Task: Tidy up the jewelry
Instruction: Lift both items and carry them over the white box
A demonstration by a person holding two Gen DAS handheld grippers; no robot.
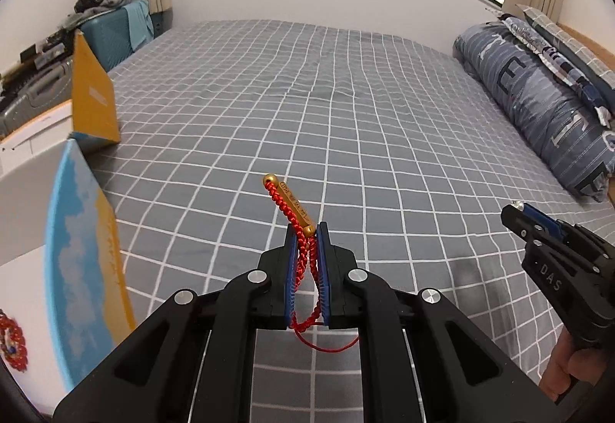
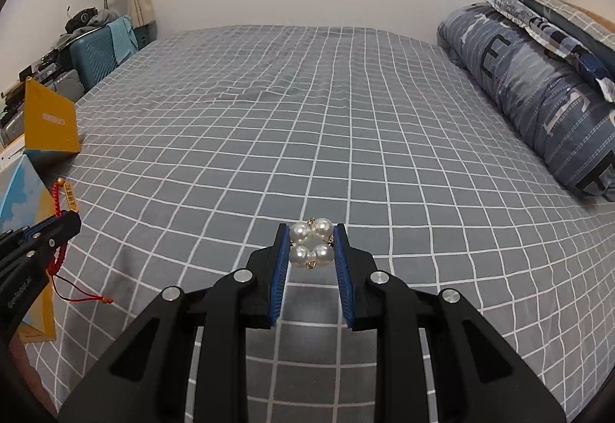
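Note:
My left gripper (image 1: 306, 231) is shut on a red braided cord bracelet (image 1: 303, 257) with a gold bar charm (image 1: 294, 203); it holds it above the grey checked bed. The bracelet also shows at the left of the right wrist view (image 2: 57, 204), its thin tail hanging down. My right gripper (image 2: 311, 229) is shut on a pearl bracelet (image 2: 311, 244), several white pearls with gold links bunched between the blue pads. The right gripper appears at the right edge of the left wrist view (image 1: 517, 209).
An open box with a blue and yellow lid (image 1: 80, 261) stands at the left bed edge; a red ornament (image 1: 11, 342) lies in it. A yellow box (image 2: 48, 121) stands behind. Folded bedding (image 2: 538, 92) lies along the right. The checked sheet (image 2: 307, 115) stretches ahead.

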